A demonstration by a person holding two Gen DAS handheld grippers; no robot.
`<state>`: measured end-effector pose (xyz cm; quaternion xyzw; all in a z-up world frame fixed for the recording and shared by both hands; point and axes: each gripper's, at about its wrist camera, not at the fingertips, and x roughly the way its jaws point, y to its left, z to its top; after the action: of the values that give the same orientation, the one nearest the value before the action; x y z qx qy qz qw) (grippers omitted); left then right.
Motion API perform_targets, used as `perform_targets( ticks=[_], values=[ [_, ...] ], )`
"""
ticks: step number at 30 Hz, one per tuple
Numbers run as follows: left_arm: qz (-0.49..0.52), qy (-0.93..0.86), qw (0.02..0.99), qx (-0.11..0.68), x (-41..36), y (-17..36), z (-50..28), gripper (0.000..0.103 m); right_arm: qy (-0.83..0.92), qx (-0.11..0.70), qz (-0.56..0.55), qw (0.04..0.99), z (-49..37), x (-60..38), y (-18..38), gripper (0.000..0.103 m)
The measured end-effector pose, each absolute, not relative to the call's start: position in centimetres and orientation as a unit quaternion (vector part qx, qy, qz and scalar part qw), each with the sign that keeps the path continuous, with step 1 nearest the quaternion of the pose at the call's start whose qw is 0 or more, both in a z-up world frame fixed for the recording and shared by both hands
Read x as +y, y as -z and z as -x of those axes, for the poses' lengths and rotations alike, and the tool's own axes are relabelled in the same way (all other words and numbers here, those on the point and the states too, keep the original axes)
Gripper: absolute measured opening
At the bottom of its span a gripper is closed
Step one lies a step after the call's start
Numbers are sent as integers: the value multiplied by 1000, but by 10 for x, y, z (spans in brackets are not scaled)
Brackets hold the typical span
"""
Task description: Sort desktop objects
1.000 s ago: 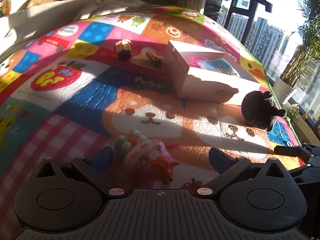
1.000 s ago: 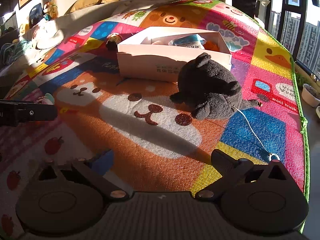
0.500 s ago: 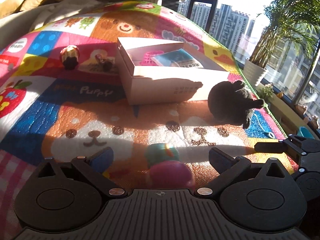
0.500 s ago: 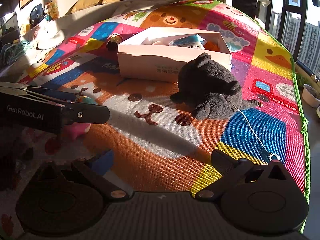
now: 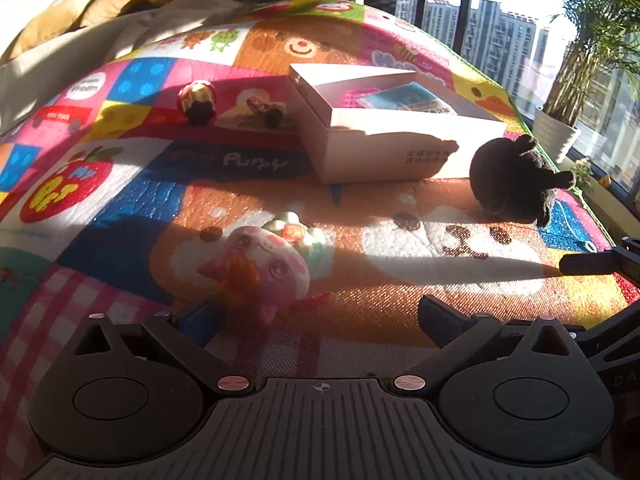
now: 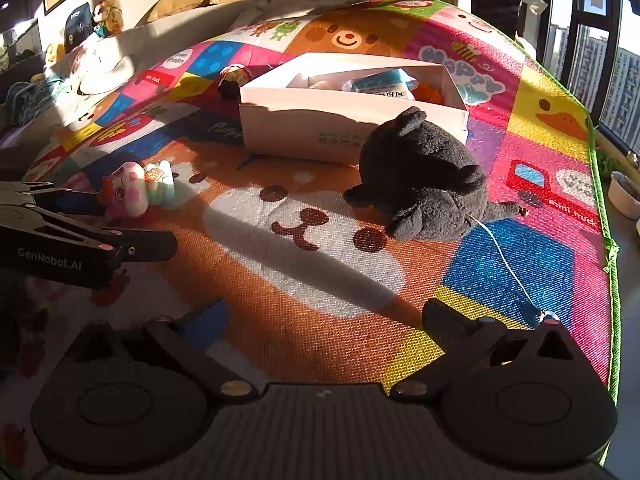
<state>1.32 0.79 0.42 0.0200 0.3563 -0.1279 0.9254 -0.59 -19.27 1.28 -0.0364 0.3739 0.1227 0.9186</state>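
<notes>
**Left claw lining up on the pink toy**

The left claw (image 5: 316, 316) is gaping wide and empty, with the pink toy (image 5: 260, 268) lying on the mat (image 5: 400, 280), nearer than the box (image 5: 384, 136), just off its left finger. Next it likely needs centring, then closing. The right claw (image 6: 320, 328) is hanging open, empty, short of the plush (image 6: 420, 176) beside the box.

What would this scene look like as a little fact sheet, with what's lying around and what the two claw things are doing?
surface: colourful cartoon play mat
container: open white box, already holding a blue packet
pink toy: pink figurine lying on the mat beside the left gripper's blue finger pad
plush: black plush toy in front of the box, on the mat
other toy: small cupcake-like toy left of the box
left gripper: open, holding nothing
right gripper: open, holding nothing, facing the plush
</notes>
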Motion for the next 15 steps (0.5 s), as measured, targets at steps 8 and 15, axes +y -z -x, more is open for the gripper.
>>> perform_targets(
  ticks=[8,15],
  values=[
    [-45,119,926,355,1,-1,-12,103,-50,246,128,959,-2,-203,-51,103],
    [-41,121,927,354,2,-1,-11,103,-44,296,105,948,-60,-208,-36,101]
  ],
)
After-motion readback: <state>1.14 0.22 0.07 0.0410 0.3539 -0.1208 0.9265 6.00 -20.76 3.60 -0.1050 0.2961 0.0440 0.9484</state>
